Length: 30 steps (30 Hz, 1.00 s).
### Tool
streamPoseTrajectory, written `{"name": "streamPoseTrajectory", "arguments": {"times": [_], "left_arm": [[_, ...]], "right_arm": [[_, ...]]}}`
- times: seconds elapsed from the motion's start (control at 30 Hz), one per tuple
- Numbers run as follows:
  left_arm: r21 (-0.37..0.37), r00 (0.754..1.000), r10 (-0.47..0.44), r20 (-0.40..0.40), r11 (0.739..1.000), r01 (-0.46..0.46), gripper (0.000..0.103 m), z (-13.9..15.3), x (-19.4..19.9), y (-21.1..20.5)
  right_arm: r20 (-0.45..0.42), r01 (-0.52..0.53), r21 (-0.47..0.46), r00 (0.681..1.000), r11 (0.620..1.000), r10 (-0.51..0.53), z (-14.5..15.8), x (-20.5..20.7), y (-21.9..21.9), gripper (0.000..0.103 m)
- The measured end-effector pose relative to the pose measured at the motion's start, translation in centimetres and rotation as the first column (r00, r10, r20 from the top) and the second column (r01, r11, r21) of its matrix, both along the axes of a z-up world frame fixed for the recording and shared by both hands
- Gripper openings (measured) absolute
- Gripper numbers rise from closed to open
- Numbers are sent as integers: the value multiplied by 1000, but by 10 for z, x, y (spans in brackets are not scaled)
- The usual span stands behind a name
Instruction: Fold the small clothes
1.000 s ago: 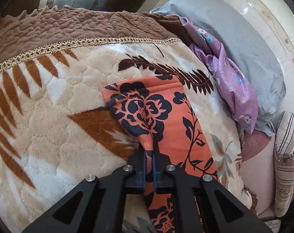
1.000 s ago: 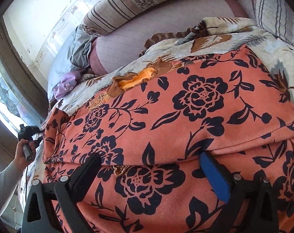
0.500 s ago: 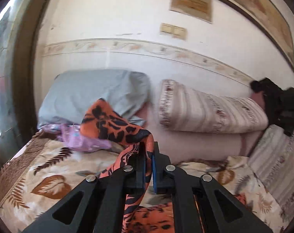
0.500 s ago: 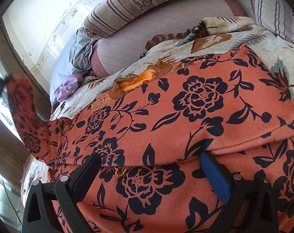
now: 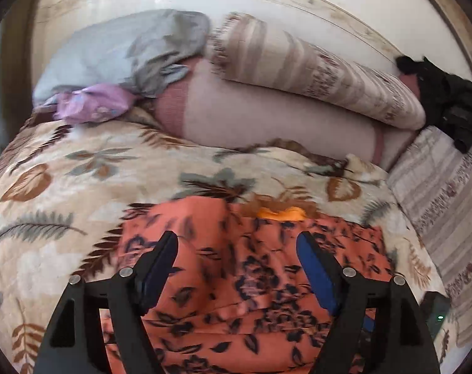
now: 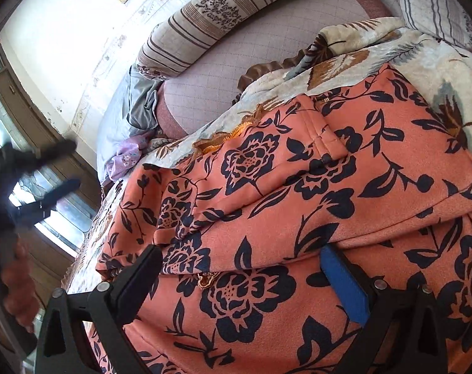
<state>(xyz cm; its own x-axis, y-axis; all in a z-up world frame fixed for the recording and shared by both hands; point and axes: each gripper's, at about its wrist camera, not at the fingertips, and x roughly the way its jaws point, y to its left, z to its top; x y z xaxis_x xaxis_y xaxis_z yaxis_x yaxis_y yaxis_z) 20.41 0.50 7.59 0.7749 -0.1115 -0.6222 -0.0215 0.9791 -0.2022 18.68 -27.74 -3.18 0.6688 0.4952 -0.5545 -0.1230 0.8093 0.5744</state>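
The left wrist view is smeared by motion, so the print on the orange cloth garment with dark navy flowers [image 5: 236, 268] reads only as dark blotches, and its near edge is cut off behind the black gripper frame. The garment lies on a cream plush blanket patterned with brown and grey leaves [image 5: 80, 180], which covers a bed. The left gripper [image 5: 237, 243] hangs above the cloth with its jaws opening wide; the garment shows in the gap beneath them, but neither blue pad presses on it.

In the right wrist view the same garment [image 6: 313, 187] fills most of the picture, folded over itself with a sleeve laid across its body. The right gripper [image 6: 236, 258] has its fingers spread wide over the fold; whether the tips touch the cloth cannot be told. At the far left, dark and blurred, the left gripper [image 6: 60, 165] shows above a hand [image 6: 18, 283] that is partly cut off.

Behind lie a striped beige bolster [image 5: 313, 68], a grey pillow [image 5: 111, 50], a crumpled lilac cloth [image 5: 92, 106] and a black heap [image 5: 447, 99] too dark to identify.
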Motion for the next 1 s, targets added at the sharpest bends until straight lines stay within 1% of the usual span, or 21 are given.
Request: {"name": "streamPoseTrajectory", "arguments": {"times": [0.03,0.07,0.13,0.17,0.23,0.27,0.3,0.33,0.37,0.4,0.43,0.53,0.57,0.6,0.67,0.73,0.77,0.8,0.87,0.93,1.0], "left_arm": [[1,996,91,8,996,-91,80,-8,-6,22],[-1,988,153,2,988,-153,80,-14,-8,41],[-27,969,245,-44,969,-246,80,-36,-14,74],[-49,964,259,-60,964,-262,80,-46,-15,82],[-83,956,279,-92,954,-287,80,-66,-19,100],[-90,953,285,-102,951,-294,80,-73,-19,100],[-95,942,306,-135,943,-320,80,-77,-19,106],[-123,931,325,-167,930,-347,80,-79,-19,111],[-179,929,326,-174,917,-355,80,-79,-19,117],[-213,927,332,-174,907,-364,80,-80,-18,119],[-223,924,342,-172,900,-375,80,-79,-17,120],[-244,930,320,-180,902,-357,80,-76,-14,116],[-253,930,314,-189,900,-355,80,-75,-14,115],[-262,930,311,-195,897,-355,80,-75,-15,115],[-269,930,306,-203,896,-354,80,-75,-14,116],[-268,926,312,-214,893,-363,80,-77,-12,117],[-272,924,313,-218,890,-365,80,-77,-11,119],[-272,923,315,-223,889,-369,80,-78,-11,120],[-275,919,324,-224,884,-378,80,-77,-12,123],[-275,918,336,-212,881,-386,80,-74,-15,126],[-272,915,352,-197,877,-396,80,-69,-18,129]], "right_arm": [[-1,0,0,1000,1000,0,1,0,0,102],[-3,-1,3,1000,1000,1,1,0,0,102],[-12,-3,13,1000,1000,3,1,1,-1,102],[-26,-7,20,1000,1000,7,2,2,-2,102],[-92,-8,37,996,999,11,8,6,-7,101],[-120,2,80,993,997,8,12,6,-12,101],[-131,18,130,991,991,0,18,4,-18,101],[-130,41,152,991,988,-21,27,5,-25,101],[-128,72,151,990,986,-53,35,8,-31,101],[-133,112,151,987,982,-92,41,15,-37,101],[-146,145,152,982,978,-123,44,25,-43,101],[-239,221,108,952,969,-191,34,64,-53,100],[-269,234,78,941,969,-205,29,77,-53,97],[-292,234,37,932,971,-214,24,88,-52,91],[-321,203,-64,923,977,-213,18,105,-43,84],[-327,149,-173,924,974,-199,22,115,-28,66],[-339,108,-231,923,967,-184,26,120,-19,25],[-343,72,-279,924,958,-169,33,122,-12,15],[-277,44,-376,948,926,-157,59,117,1,14],[-197,49,-405,971,913,-139,93,103,9,14],[-115,78,-411,984,908,-137,125,79,6,14]]}}
